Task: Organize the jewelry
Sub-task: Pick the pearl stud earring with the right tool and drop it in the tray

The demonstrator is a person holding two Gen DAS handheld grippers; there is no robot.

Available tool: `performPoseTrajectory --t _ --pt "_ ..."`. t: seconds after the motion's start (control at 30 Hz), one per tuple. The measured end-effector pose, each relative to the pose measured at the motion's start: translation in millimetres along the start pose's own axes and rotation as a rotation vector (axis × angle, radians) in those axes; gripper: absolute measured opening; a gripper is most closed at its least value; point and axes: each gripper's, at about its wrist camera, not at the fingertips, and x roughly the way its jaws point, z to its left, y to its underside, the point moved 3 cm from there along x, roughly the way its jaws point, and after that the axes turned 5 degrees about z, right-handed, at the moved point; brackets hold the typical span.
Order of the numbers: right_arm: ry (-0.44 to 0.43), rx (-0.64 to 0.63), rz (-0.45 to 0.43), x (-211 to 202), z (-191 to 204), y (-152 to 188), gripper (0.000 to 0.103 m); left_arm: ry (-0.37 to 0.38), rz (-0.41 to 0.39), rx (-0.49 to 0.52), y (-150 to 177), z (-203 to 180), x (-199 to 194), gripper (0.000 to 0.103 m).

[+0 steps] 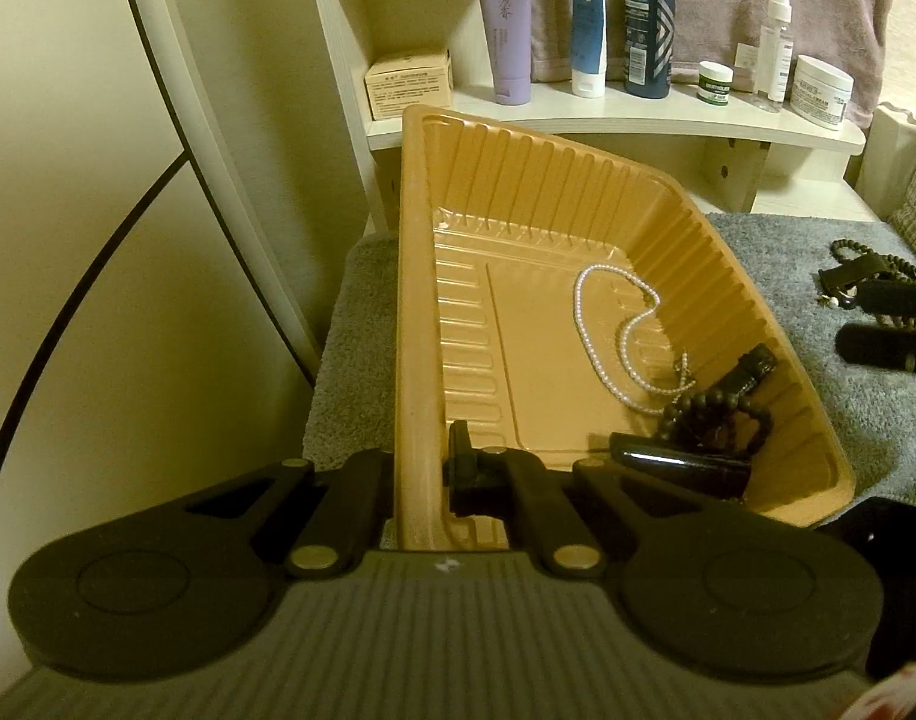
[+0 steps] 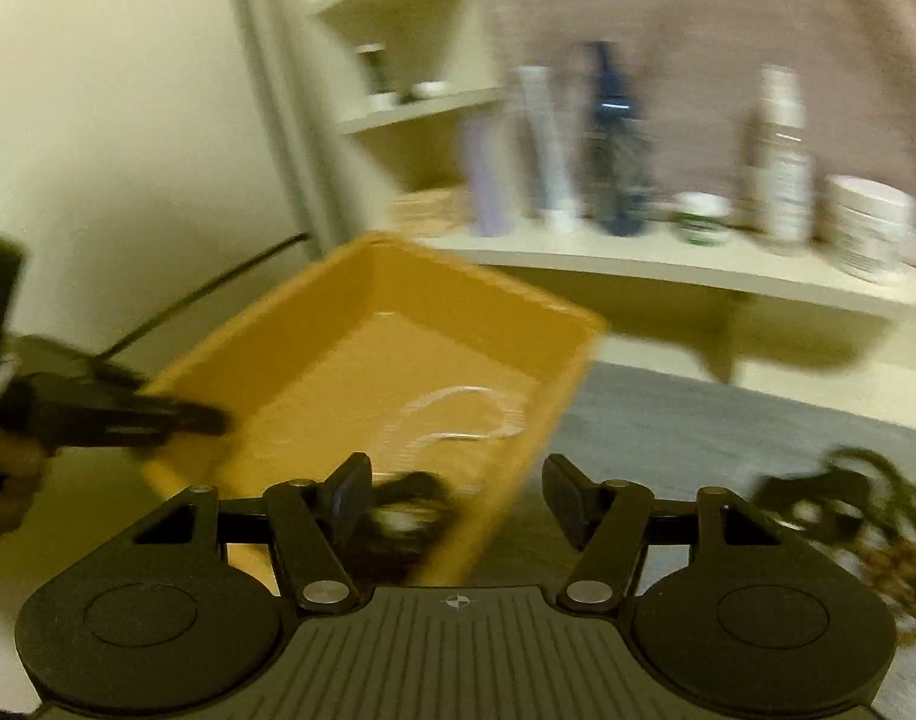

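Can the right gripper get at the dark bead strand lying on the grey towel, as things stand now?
Probably yes. The right gripper stands open with nothing between its fingers, and the dark bead strand lies uncovered on the grey towel just to its right, outside the orange tray. Blur hides detail.

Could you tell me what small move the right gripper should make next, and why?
Probably swing the right gripper, open and empty, toward the dark beads on the grey towel; they lie outside the tray that the left gripper grips.
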Motion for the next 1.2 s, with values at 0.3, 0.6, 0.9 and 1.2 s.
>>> performPoseTrajectory --t 0.3,0.6,0.9,1.2 --pt "0.183 0.157 0.027 5 -54 13 0.063 -0.001 0.002 0.000 0 0 0 0.002" --pt "0.245 0.227 0.054 35 -78 17 0.042 -0.002 0.003 0.002 -1 0 0 0.002" --pt "0.300 0.231 0.051 54 -87 14 0.037 -0.002 0.006 0.001 -1 1 1 0.002" --pt "0.369 0.182 0.055 63 -82 10 0.025 -0.001 0.005 0.000 0 2 1 0.002"
